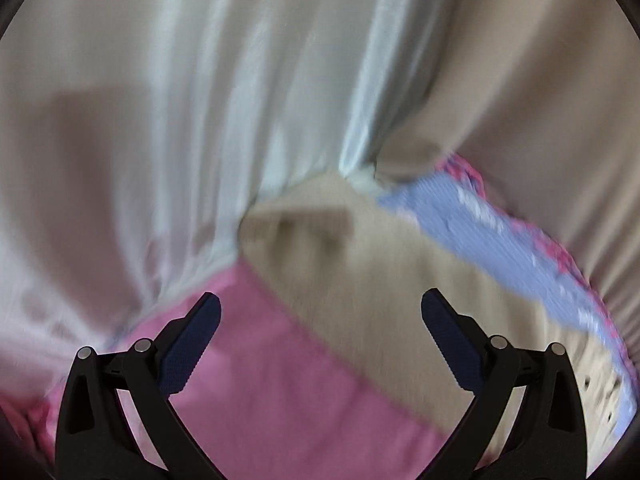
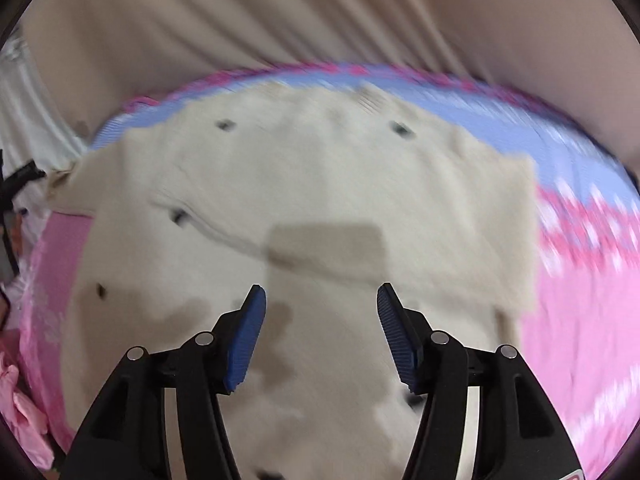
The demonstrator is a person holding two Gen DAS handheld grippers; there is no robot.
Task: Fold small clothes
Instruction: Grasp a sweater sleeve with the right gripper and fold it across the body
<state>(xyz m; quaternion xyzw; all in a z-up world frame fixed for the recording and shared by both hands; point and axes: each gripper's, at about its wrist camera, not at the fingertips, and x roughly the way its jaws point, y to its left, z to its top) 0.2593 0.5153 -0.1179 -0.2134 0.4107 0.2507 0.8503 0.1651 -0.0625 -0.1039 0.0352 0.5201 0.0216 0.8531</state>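
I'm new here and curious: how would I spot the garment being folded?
Find the pink and blue bedspread. On it lies a cream knitted garment, spread below the open right gripper. It alone is pale and dotted with small dark marks.

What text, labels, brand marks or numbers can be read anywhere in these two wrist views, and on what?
None can be read.
Cream garment: only small dark marks, blurred; no letters.
Pink and blue cover: white pattern, smeared by motion; whether it is lettering cannot be told.
Right gripper: a red-edged mark at the bottom right corner of its view, cut off and unreadable.
Left gripper: no marking.
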